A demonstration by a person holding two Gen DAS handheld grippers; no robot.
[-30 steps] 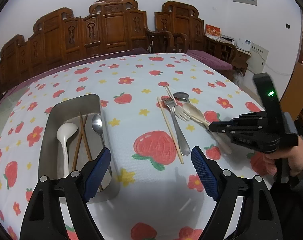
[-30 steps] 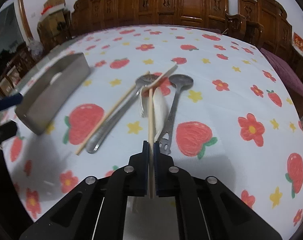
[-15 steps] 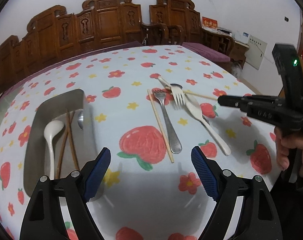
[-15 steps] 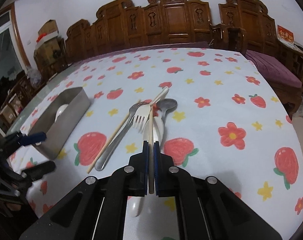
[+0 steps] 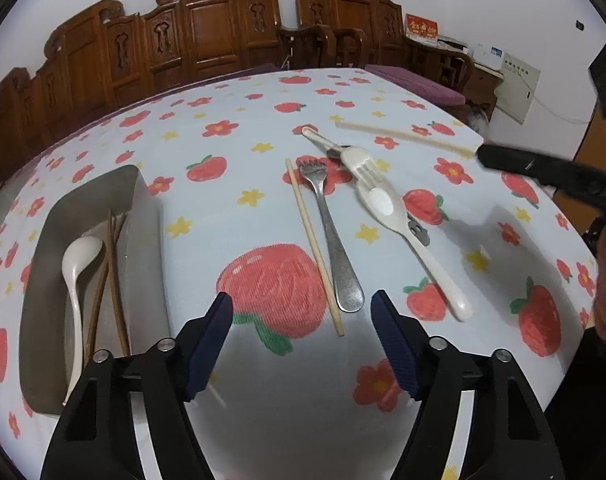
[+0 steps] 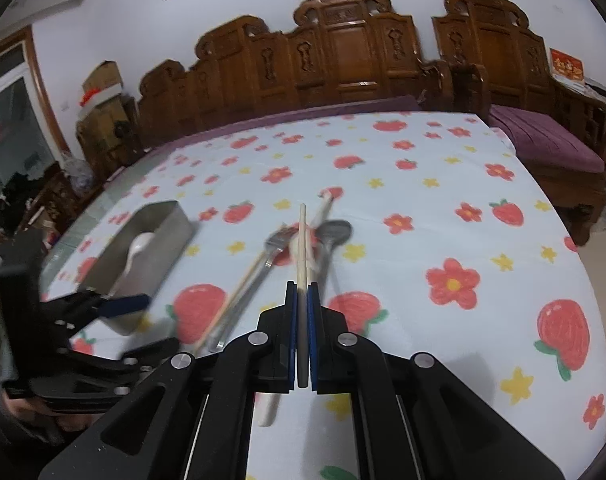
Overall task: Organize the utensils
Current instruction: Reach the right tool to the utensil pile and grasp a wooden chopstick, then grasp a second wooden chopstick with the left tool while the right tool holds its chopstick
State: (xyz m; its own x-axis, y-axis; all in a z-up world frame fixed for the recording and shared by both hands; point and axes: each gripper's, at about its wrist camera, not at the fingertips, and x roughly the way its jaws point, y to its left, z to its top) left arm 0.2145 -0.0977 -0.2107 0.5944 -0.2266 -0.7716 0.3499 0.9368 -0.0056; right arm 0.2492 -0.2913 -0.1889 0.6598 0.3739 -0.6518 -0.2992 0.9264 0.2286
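My right gripper (image 6: 301,292) is shut on a pale wooden chopstick (image 6: 302,248), held in the air above the table; the chopstick (image 5: 407,136) and gripper (image 5: 481,155) also show in the left wrist view at far right. My left gripper (image 5: 302,312) is open and empty, low over the tablecloth. Ahead of it lie a second pale chopstick (image 5: 313,247), a metal fork (image 5: 331,236), a white plastic spoon (image 5: 407,228) and a white fork (image 5: 363,160). A metal tray (image 5: 143,208) at left holds a white spoon (image 5: 77,276) and brown chopsticks (image 5: 113,280).
The table wears a white cloth with strawberries and flowers (image 5: 275,288). Carved wooden chairs (image 5: 207,32) line the far side. The table's right edge (image 5: 575,232) drops off near my right hand. A metal spoon (image 6: 333,236) lies by the forks.
My right gripper has lifted the pale chopstick off the pile and risen higher above the table. My left gripper moved a little forward and right, staying open.
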